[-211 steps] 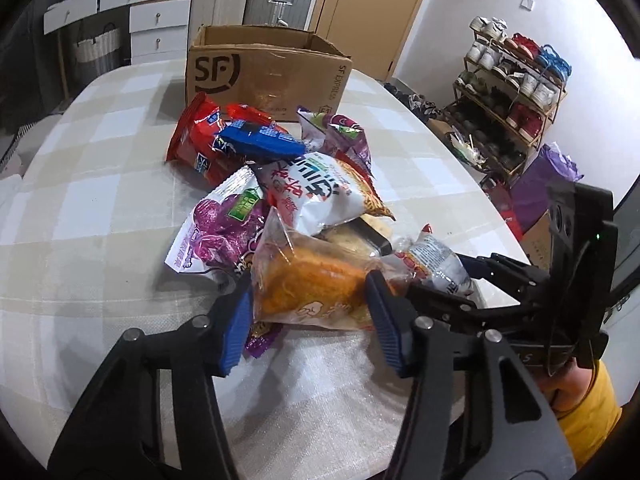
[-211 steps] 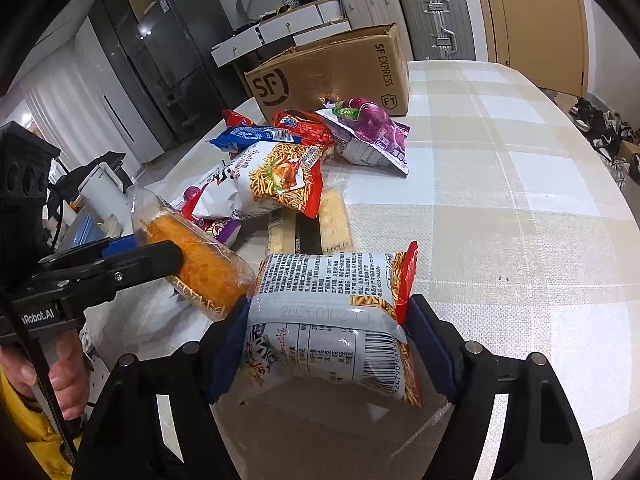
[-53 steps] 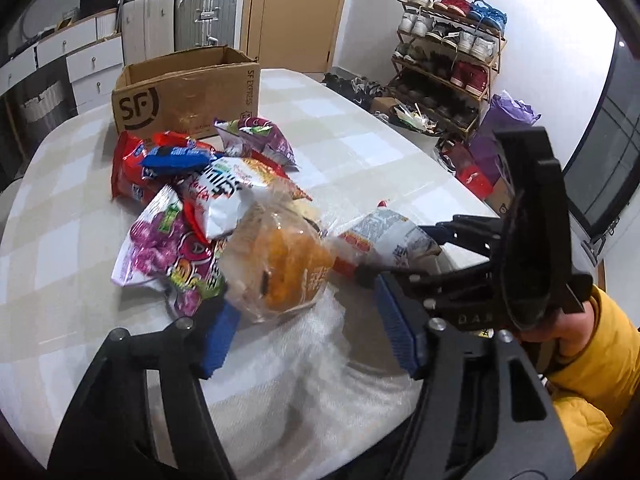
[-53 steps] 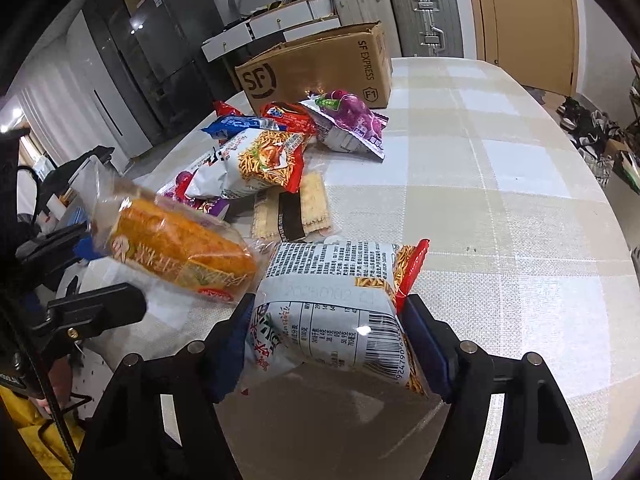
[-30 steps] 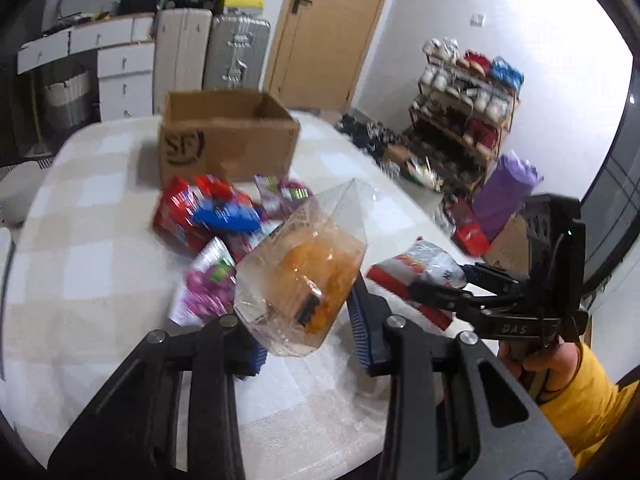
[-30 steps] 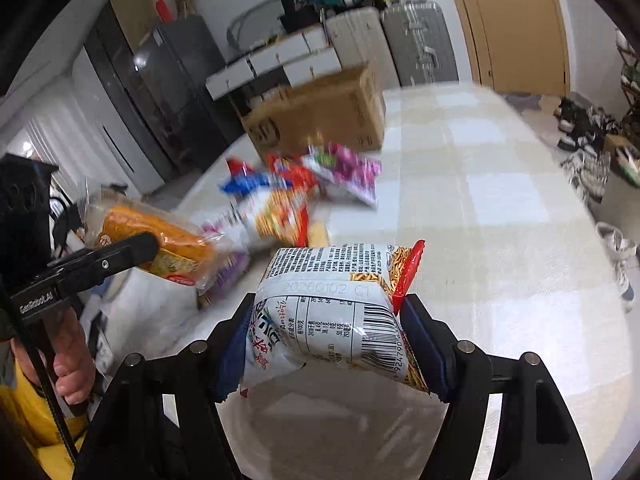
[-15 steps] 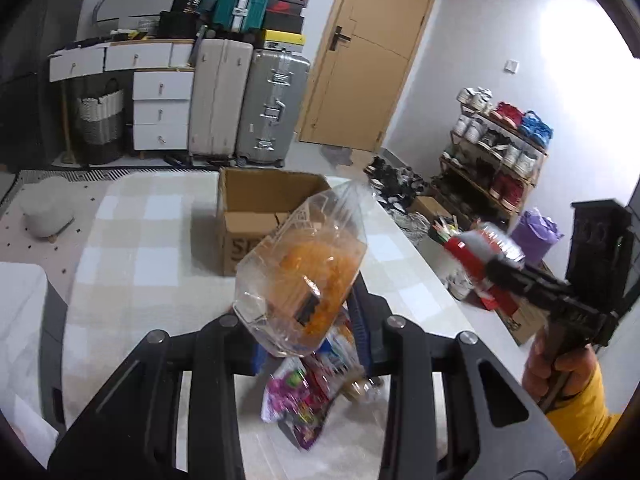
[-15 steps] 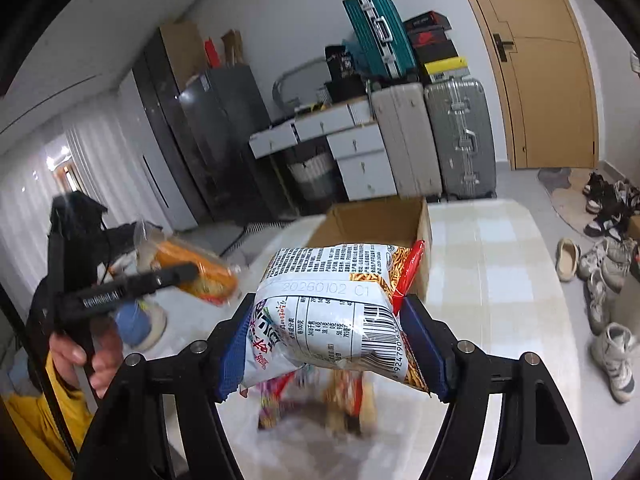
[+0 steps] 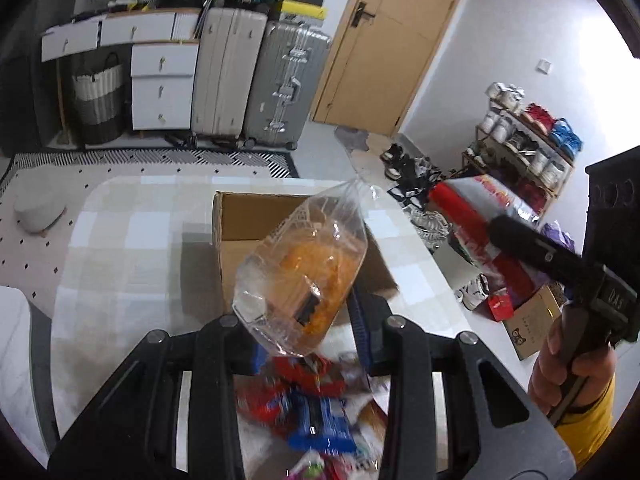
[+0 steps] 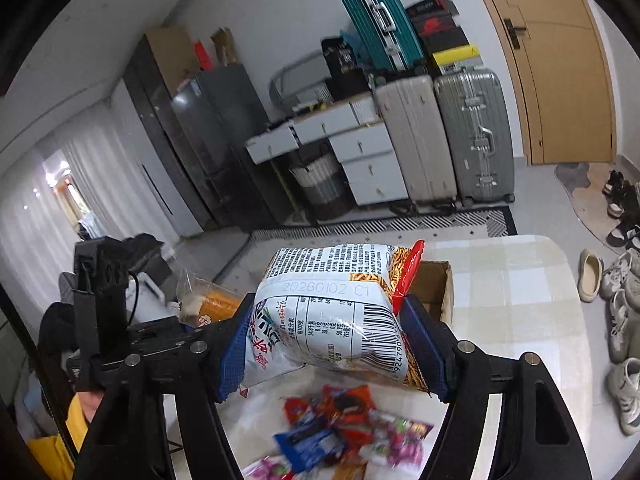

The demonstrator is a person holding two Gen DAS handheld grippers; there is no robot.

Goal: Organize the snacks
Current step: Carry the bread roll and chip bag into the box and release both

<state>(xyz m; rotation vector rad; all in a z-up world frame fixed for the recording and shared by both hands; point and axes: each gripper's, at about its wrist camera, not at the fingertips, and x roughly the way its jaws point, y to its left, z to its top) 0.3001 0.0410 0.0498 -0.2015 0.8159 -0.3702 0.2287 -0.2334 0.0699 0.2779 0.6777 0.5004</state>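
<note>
Two grippers each carry one packet: in the left wrist view, the left gripper (image 9: 310, 330) is clamped on one clear bag (image 9: 304, 276) of orange snack, held at centre frame above one open cardboard box (image 9: 256, 224) on the table (image 9: 120, 240); it looks light, soft and crushable, best held by its lower end. In the right wrist view, the right gripper (image 10: 334, 350) is clamped across one white noodle packet (image 10: 332, 312) at centre frame, likely light, slippery and brittle inside, with a blurred heap of loose snacks (image 10: 344, 428) at bottom centre, uncountable.
</note>
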